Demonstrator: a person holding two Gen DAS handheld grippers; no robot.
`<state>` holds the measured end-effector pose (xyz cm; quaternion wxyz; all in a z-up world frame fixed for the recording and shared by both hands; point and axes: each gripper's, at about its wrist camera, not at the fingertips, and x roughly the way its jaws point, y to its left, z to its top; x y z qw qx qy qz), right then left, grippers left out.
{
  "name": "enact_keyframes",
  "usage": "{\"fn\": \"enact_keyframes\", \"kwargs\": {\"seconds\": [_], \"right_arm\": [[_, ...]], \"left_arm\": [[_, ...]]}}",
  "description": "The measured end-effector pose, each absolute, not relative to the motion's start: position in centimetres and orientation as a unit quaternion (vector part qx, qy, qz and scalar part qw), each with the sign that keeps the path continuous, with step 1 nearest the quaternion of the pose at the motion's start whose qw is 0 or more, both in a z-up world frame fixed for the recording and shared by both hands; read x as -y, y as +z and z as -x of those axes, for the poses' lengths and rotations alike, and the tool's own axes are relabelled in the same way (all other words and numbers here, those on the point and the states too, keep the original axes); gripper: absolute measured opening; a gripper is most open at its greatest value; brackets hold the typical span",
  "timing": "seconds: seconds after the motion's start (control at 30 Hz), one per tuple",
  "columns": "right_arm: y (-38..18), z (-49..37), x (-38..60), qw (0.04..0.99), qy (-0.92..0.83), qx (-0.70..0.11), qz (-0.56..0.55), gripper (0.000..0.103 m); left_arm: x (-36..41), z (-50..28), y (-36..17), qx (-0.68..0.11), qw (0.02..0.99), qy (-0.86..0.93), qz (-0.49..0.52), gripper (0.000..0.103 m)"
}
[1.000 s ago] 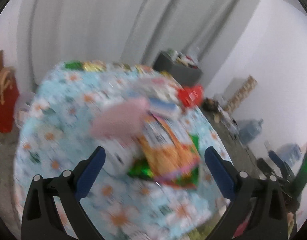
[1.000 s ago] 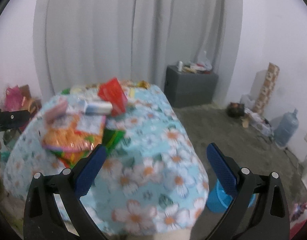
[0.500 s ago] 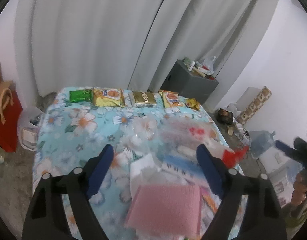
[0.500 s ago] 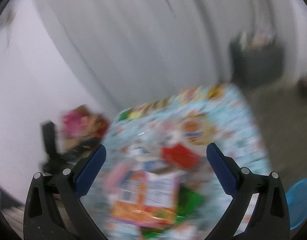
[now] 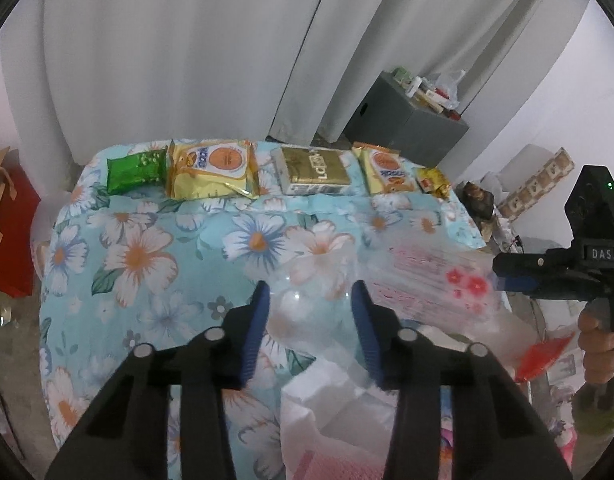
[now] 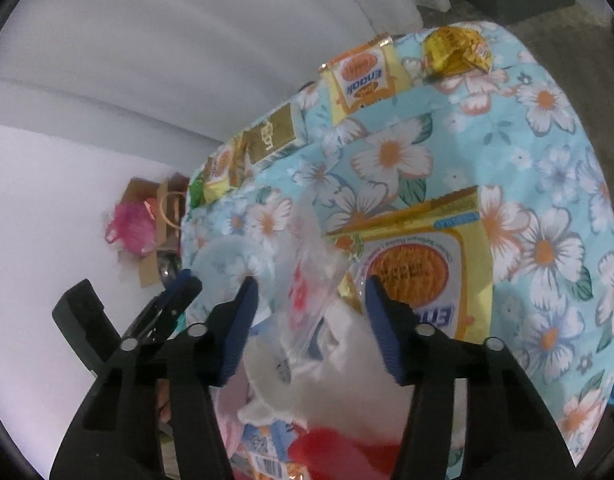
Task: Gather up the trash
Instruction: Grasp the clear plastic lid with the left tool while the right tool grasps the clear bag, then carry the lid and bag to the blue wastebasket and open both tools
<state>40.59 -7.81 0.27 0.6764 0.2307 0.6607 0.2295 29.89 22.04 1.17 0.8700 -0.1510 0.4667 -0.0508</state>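
Observation:
A clear plastic bag point(image 5: 419, 276) with red flower print lies on the flowered tablecloth point(image 5: 139, 252), over a heap of wrappers and white tissue point(image 5: 331, 400). My left gripper point(image 5: 309, 300) is partly closed, its fingers on either side of the bag's clear edge; a grip is not certain. My right gripper point(image 6: 309, 300) is open around the bag's bunched plastic point(image 6: 303, 280), above white tissue point(image 6: 327, 368) and a red wrapper point(image 6: 335, 452). A large yellow snack packet point(image 6: 423, 264) lies beside it. The right gripper also shows in the left wrist view point(image 5: 555, 268).
Several snack packets line the table's far edge: green point(image 5: 135, 170), yellow point(image 5: 213, 172), gold point(image 5: 315, 170), small yellow point(image 5: 385, 172). A grey cabinet point(image 5: 403, 120) stands behind. A red paper bag point(image 5: 7, 224) sits on the floor at left. White curtains hang at the back.
Both grippers moved in over the trash heap and narrowed. The left fingers now flank the clear bag's edge; the right swung round to the bag's other side.

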Motion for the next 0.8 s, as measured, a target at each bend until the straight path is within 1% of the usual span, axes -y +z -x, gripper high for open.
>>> {"fn": "enact_keyframes", "kwargs": {"seconds": [0.07, 0.1, 0.13, 0.17, 0.2, 0.23, 0.3, 0.33, 0.4, 0.57, 0.8], "right_arm": [[0.0, -40.5, 7.9, 0.673, 0.233, -0.663, -0.232, 0.029], [0.0, -40.5, 7.9, 0.672, 0.234, -0.663, -0.232, 0.025], [-0.1, -40.6, 8.0, 0.672, 0.235, -0.663, -0.233, 0.017], [-0.3, -40.7, 8.0, 0.671, 0.237, -0.662, -0.235, 0.011], [-0.1, -40.7, 8.3, 0.673, 0.239, -0.658, -0.239, 0.01], [0.0, -40.7, 8.4, 0.676, 0.242, -0.653, -0.242, 0.006], [0.0, -40.8, 7.9, 0.678, 0.244, -0.649, -0.243, 0.004], [0.7, -40.7, 8.3, 0.68, 0.259, -0.635, -0.26, 0.003], [0.9, -40.8, 8.2, 0.679, 0.265, -0.63, -0.267, 0.003], [3.7, -40.4, 9.5, 0.684, 0.299, -0.593, -0.301, 0.002], [9.4, -37.2, 14.7, 0.713, 0.33, -0.521, -0.333, 0.002]], "left_arm": [[-22.1, -30.1, 0.8, -0.471, 0.868, -0.048, 0.152, 0.025], [-22.0, -30.2, 0.6, -0.473, 0.867, -0.047, 0.151, 0.024], [-22.1, -30.3, 0.5, -0.473, 0.868, -0.042, 0.149, 0.021], [-22.1, -30.3, 0.5, -0.471, 0.869, -0.039, 0.146, 0.019], [-22.1, -30.3, 0.5, -0.469, 0.871, -0.036, 0.141, 0.017], [-22.1, -30.2, 0.6, -0.466, 0.874, -0.032, 0.136, 0.013], [-22.2, -30.1, 0.8, -0.465, 0.874, -0.034, 0.133, 0.008], [-22.2, -29.9, 1.0, -0.464, 0.875, -0.032, 0.133, 0.005], [-22.3, -29.5, 1.5, -0.458, 0.879, -0.028, 0.13, 0.005], [-22.2, -27.7, 4.7, -0.426, 0.898, -0.021, 0.109, 0.005], [-19.7, -24.0, 10.7, -0.383, 0.919, -0.041, 0.081, 0.005]]}}
